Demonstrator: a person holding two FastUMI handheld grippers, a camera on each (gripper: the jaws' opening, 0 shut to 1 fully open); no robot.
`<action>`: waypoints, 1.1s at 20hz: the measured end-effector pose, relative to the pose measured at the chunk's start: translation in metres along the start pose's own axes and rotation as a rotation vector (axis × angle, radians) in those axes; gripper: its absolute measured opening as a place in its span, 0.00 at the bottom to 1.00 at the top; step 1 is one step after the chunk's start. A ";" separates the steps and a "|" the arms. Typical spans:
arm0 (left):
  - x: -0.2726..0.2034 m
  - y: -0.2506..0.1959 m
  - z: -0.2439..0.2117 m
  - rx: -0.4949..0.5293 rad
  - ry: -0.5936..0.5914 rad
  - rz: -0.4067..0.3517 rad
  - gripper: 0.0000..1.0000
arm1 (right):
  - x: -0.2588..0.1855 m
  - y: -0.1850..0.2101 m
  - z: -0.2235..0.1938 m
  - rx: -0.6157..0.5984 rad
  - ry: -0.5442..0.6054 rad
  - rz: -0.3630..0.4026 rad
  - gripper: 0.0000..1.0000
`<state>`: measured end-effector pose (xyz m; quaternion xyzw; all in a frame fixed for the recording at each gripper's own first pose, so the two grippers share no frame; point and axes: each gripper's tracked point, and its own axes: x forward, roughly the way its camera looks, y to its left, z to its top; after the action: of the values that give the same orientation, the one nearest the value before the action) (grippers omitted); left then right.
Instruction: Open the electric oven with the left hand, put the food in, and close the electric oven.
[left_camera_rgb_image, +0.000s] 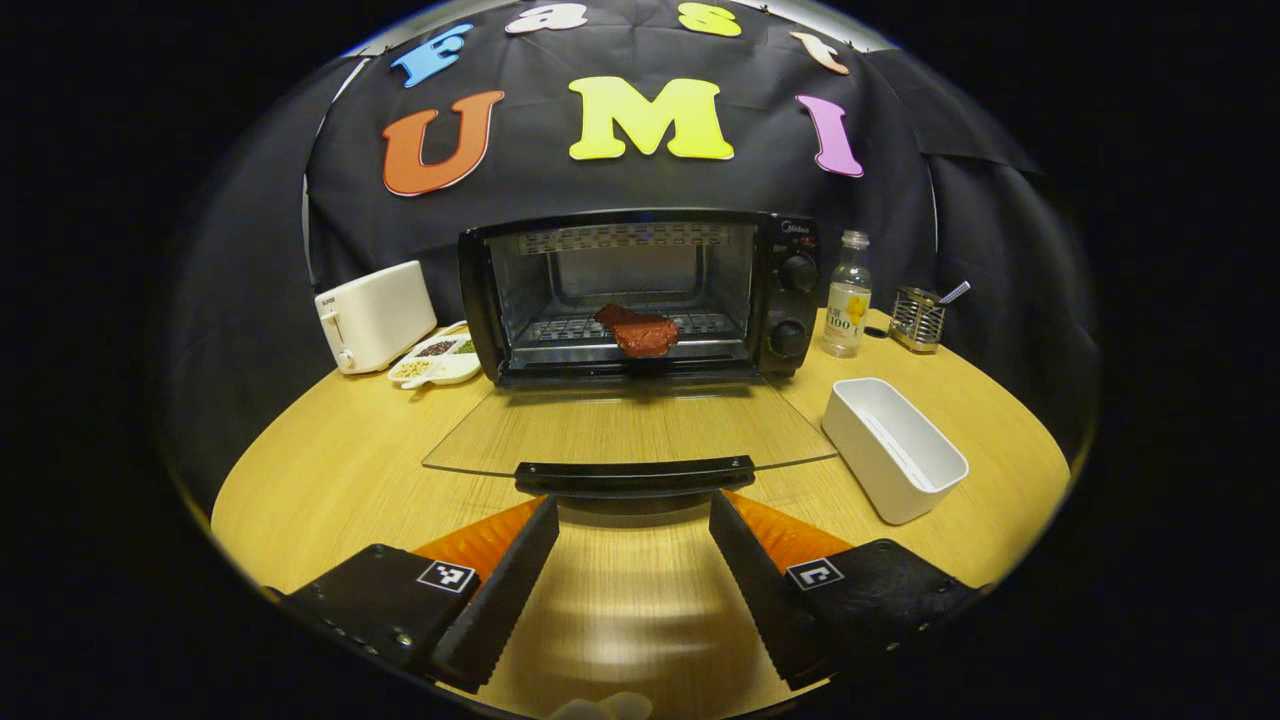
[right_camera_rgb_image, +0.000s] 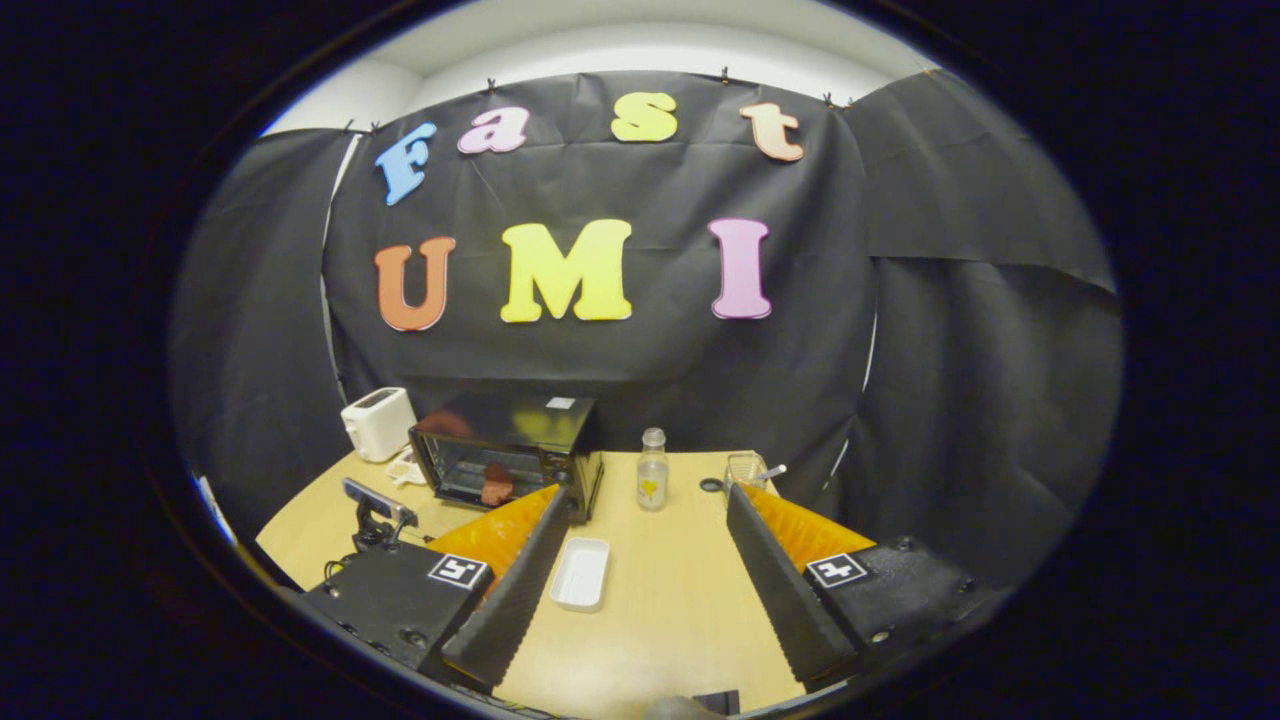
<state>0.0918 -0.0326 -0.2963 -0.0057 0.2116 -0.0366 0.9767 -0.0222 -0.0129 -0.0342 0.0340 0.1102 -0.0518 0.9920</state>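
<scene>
One step of the task is judged to be left: the closing of the electric oven (left_camera_rgb_image: 640, 295). Its glass door (left_camera_rgb_image: 630, 430) is folded down flat toward the near side, and the food (left_camera_rgb_image: 638, 332), a reddish-brown piece, is seen lying on the rack inside, close to the front edge.

The left hand-held gripper (left_camera_rgb_image: 632, 525) is held just near of the door handle (left_camera_rgb_image: 635, 474), with its fingers spread wide and nothing between them. The right hand-held gripper (right_camera_rgb_image: 640, 540) is raised well above the worktop (right_camera_rgb_image: 660, 600), also spread wide and empty.

Several things could go wrong from here. If the handle is met off its middle, the door could be pushed askew or the fingers could slide off the smooth bar. If the door is lifted too fast, it could be slammed and the light oven shifted back toward the far wall. The food seems to reach a little over the rack's front edge, though this is not clearly shown, so it could be caught by the closing door. The white tray (left_camera_rgb_image: 893, 447) at the right of the door lies near enough to be knocked by a wide swing.
</scene>
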 end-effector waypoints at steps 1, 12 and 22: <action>0.005 0.000 -0.002 0.000 0.007 -0.006 0.97 | -0.002 -0.002 0.002 -0.001 -0.001 -0.015 1.00; 0.007 -0.002 0.016 0.051 -0.010 -0.008 0.97 | 0.005 0.002 -0.010 0.015 0.012 -0.011 0.96; 0.001 -0.004 0.094 0.062 -0.132 0.010 0.98 | 0.029 0.033 -0.005 -0.009 0.018 0.104 0.96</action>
<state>0.1320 -0.0367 -0.2108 0.0232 0.1456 -0.0377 0.9883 0.0087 0.0172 -0.0439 0.0356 0.1177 0.0008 0.9924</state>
